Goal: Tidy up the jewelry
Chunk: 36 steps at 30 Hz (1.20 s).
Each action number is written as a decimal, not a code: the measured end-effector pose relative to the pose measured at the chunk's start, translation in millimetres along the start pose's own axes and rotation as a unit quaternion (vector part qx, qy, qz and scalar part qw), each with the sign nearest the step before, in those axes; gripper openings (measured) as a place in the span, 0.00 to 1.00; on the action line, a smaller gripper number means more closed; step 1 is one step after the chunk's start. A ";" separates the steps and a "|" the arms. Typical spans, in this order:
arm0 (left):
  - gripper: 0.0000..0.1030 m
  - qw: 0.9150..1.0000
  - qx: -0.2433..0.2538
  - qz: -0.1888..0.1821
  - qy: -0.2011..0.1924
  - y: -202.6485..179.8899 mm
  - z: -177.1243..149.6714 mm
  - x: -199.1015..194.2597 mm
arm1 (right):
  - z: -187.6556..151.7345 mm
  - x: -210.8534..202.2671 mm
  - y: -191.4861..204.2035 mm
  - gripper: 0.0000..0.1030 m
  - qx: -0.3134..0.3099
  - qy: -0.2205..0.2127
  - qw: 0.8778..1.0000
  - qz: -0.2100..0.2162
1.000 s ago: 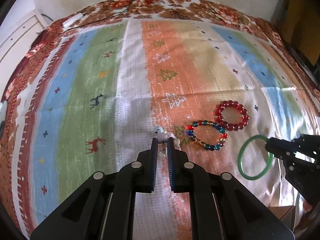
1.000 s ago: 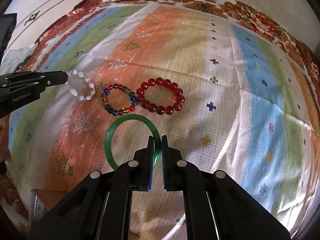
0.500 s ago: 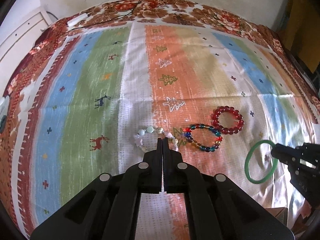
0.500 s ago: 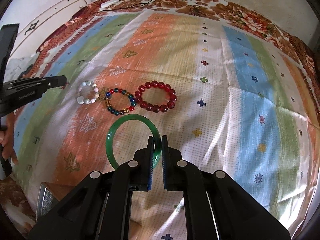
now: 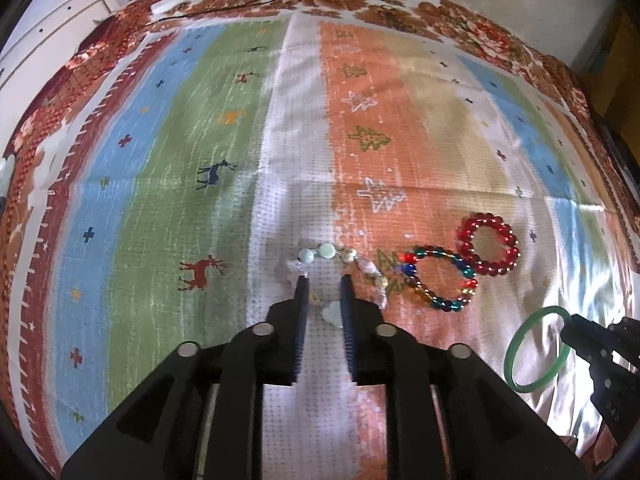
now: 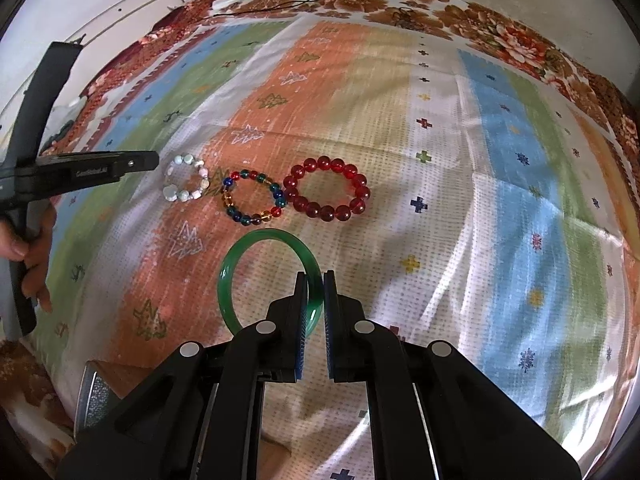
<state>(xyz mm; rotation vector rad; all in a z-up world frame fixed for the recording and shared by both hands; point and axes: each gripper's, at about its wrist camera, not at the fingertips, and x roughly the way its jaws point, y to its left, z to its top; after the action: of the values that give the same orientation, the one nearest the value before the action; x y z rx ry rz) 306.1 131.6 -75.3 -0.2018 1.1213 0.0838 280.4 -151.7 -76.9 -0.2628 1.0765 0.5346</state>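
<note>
Three bead bracelets lie in a row on the striped cloth: a pale white-and-mint one (image 6: 186, 178), a multicoloured one (image 6: 253, 198) and a red one (image 6: 326, 195). My left gripper (image 5: 323, 280) is open, its fingers straddling the near side of the pale bracelet (image 5: 328, 254), which lies flat. My right gripper (image 6: 315, 278) is shut on a green bangle (image 6: 256, 260) and holds it just in front of the row. The bangle (image 5: 534, 350) and the right gripper (image 5: 592, 344) also show in the left wrist view, with the multicoloured (image 5: 440, 276) and red (image 5: 488, 246) bracelets.
The striped cloth (image 6: 500, 160) with a floral border covers the surface. A white cabinet (image 6: 120, 4) stands behind at the left, with cables and a white power strip (image 6: 230, 0) on the far edge. A metallic object (image 6: 94, 396) shows at the near left edge.
My left gripper let go of the pale bracelet beside the multicoloured one, drew back a little and opened. My right gripper still holds the green bangle in the same place.
</note>
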 end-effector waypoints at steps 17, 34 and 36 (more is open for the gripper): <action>0.35 0.999 0.016 0.027 0.022 3.6 2.1 36.7 | 2.9 5.6 -4.1 0.10 0.004 0.006 1.000 0.007; 0.11 0.999 0.024 0.031 0.028 2.6 7.1 41.2 | 4.8 8.3 -4.7 0.10 0.003 0.009 1.000 0.004; 0.11 0.999 0.029 0.026 0.018 -2.8 7.1 32.6 | 4.8 7.6 -4.5 0.10 0.003 0.008 1.000 0.005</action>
<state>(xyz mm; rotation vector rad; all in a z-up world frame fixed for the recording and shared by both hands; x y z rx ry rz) 327.0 129.2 -101.3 -0.1234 1.1643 0.0938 289.2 -151.1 -81.7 -0.2577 1.0951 0.5391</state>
